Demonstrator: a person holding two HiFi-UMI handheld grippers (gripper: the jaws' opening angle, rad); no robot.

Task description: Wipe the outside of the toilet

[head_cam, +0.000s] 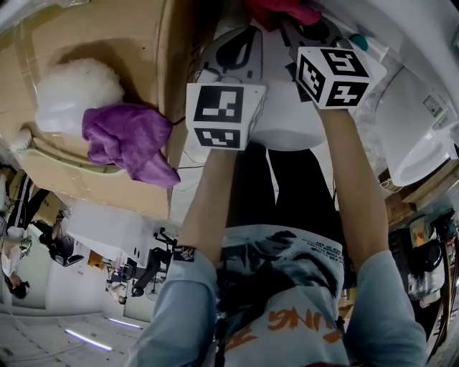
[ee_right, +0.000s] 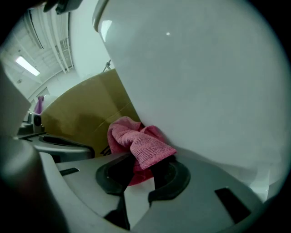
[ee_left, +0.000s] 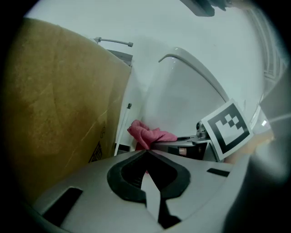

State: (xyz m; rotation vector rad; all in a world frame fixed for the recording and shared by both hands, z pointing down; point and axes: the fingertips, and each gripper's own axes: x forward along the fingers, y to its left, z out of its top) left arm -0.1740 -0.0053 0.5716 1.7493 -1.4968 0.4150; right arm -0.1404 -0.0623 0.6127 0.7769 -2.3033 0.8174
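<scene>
The white toilet [ee_right: 204, 82] fills the right gripper view, and its curved outside [ee_left: 182, 91] rises ahead in the left gripper view. My right gripper [ee_right: 143, 166] is shut on a pink cloth [ee_right: 138, 145], which is pressed against the toilet's wall. The head view shows that cloth [head_cam: 283, 11] at the top edge, just past the right gripper [head_cam: 305, 25]. Beside it on the left, my left gripper [ee_left: 146, 154] is shut with nothing in its jaws, close to the toilet [head_cam: 294, 136] and apart from the cloth [ee_left: 148, 134].
A large cardboard box [head_cam: 107, 43] stands close on the left of the toilet, with a purple cloth [head_cam: 129, 140] and a white fluffy bundle [head_cam: 75, 89] on it. Another white ceramic fixture [head_cam: 419, 136] is at the right. The gap between box [ee_left: 59, 104] and toilet is narrow.
</scene>
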